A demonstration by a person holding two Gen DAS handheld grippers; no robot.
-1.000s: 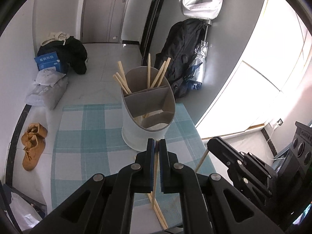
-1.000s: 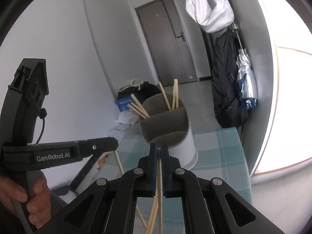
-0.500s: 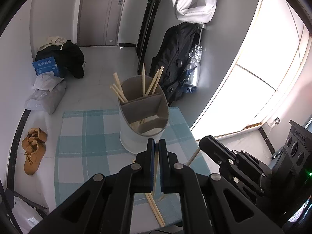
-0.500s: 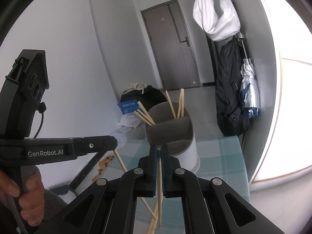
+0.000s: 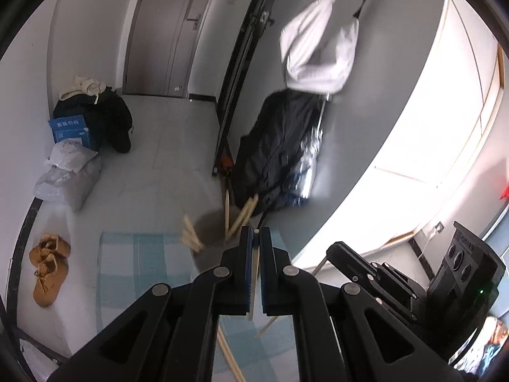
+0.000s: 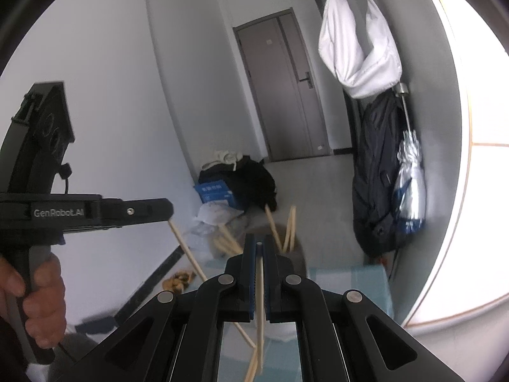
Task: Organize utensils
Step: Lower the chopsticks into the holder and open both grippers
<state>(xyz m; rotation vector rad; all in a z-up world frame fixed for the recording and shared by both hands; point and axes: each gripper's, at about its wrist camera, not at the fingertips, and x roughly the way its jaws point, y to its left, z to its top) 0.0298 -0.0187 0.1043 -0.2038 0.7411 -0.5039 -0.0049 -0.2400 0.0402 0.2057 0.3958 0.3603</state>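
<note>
Clearly each hand carries one stick at a time. The left gripper point(image 5: 254, 238) is clamped tight on a single wooden chopstick point(image 5: 254, 273), pinched near its upper end so the long part hangs below the jaws; the right gripper point(image 6: 259, 251) pinches its own chopstick point(image 6: 260, 289) the same way. Holding them high up like that makes sense to me: the free lower end is what has to find the opening, and it can drop in before the jaws reach the rim.

That opening belongs to the grey utensil holder point(image 5: 210, 226), standing on the checked blue tablecloth point(image 5: 127, 273) toward the table's far edge and just ahead of both sets of fingers. Several chopsticks point(image 5: 237, 215) already stand in it, fanned against its wall, with another bunch point(image 5: 191, 232) leaning off to its left, so the sorting looks partly done. More loose sticks point(image 5: 229, 356) lie on the cloth beneath the grippers, waiting their turn.

From the right-hand camera you can see the person's left hand point(image 6: 41, 302) wrapped around the handle of the other tool, its stick slanting down toward the table. Both grippers sit above the holder's rim, which I read as clearance before lowering the tips in. With two sticks arriving together, they could knock against those already standing.
</note>
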